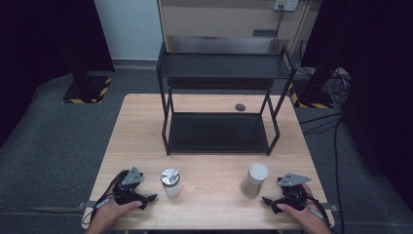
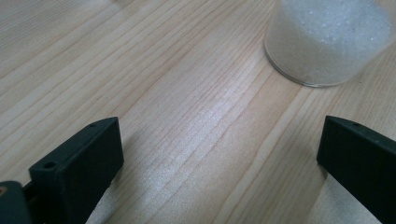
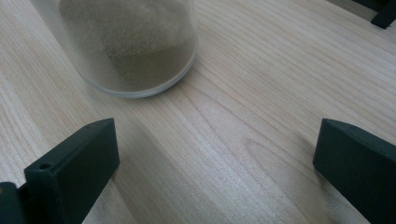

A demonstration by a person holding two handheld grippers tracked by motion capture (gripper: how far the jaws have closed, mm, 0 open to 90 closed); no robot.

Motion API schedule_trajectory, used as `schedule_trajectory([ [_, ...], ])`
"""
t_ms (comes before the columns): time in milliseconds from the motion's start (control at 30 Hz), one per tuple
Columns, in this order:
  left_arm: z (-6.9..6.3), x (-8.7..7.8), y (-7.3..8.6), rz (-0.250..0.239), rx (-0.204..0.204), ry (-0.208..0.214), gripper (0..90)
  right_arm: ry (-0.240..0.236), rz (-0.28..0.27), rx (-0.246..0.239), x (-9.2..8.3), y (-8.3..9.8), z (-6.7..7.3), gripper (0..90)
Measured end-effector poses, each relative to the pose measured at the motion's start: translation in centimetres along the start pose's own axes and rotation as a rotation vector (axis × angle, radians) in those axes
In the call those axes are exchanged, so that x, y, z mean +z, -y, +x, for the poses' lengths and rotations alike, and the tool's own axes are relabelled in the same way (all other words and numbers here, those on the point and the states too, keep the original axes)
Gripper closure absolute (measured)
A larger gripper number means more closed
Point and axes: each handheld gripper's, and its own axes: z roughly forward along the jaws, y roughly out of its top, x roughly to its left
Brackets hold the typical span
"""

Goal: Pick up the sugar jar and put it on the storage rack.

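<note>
- High view: a pale wooden tabletop (image 1: 146, 126) is seen from above, and a black two-tier rack (image 1: 219, 105) is set on its far half, both shelves bare.
- Two jars are stood upright on the near half of the tabletop, well apart from each other and from the rack.
- The white-lidded jar (image 1: 254, 179), the taller of the two, is placed near the right edge; in the right gripper view its clear wall shows a brownish powder (image 3: 135, 42) inside.
- The metal-lidded jar (image 1: 171, 182) is placed nearer the left; in the left gripper view it is filled with white grains (image 2: 327, 37).
- Both jars are judged rigid, smooth-walled and somewhat slippery, possibly glass and so breakable, with moderate weight from the fill. A hold across the middle of the body, below the lid, is judged safest.
- The right tool (image 1: 273, 201) is held low at the near edge with its jaws spread wide and nothing between them; the white-lidded jar stands just beyond, toward the left jaw.
- The left tool (image 1: 146, 199) is likewise released and empty; the metal-lidded jar stands just ahead, off toward its right jaw.
</note>
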Motion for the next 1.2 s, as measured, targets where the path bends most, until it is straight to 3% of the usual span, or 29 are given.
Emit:
schedule_trajectory([
  [400,-0.1,0.0,0.0,-0.002,0.005,-0.001,0.0,0.000,0.000,0.000,0.0,0.0,0.0,0.8],
  [533,-0.3,0.1,-0.3,-0.006,0.035,0.018,1.8,0.000,0.000,0.000,0.0,0.0,0.0,0.8],
  [667,-0.6,0.0,-0.5,-0.029,0.042,0.031,1.6,0.000,0.000,0.000,0.0,0.0,0.0,0.8],
  [1200,-1.6,0.4,-1.7,-0.047,0.088,0.059,2.0,0.000,0.000,0.000,0.0,0.0,0.0,0.8],
])
